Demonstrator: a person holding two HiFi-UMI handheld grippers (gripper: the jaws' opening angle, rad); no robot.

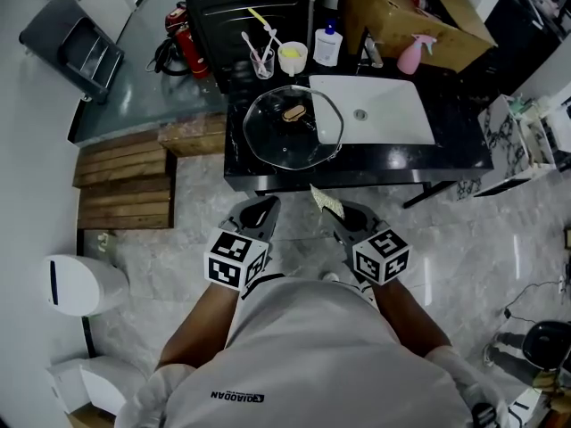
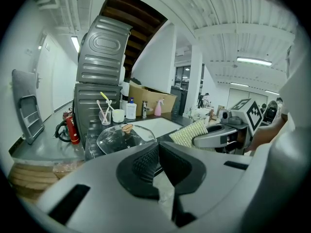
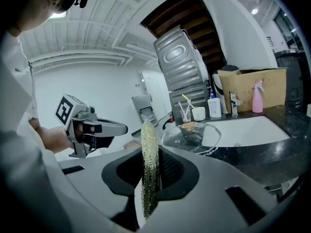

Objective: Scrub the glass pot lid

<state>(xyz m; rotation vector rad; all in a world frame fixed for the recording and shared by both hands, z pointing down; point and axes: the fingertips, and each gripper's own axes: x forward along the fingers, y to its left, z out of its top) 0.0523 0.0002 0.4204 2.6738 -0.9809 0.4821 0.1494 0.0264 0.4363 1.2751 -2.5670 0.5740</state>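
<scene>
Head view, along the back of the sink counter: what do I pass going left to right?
glass of toothbrushes → white cup → white bottle with blue cap → faucet → pink spray bottle

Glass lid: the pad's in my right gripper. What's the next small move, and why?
Probably carry the right gripper forward until the scrub pad meets the glass lid. The pad is clamped in its jaws, yet both grippers hang short of the counter, where the lid lies by the sink, untouched. The left gripper is shut and empty.
</scene>
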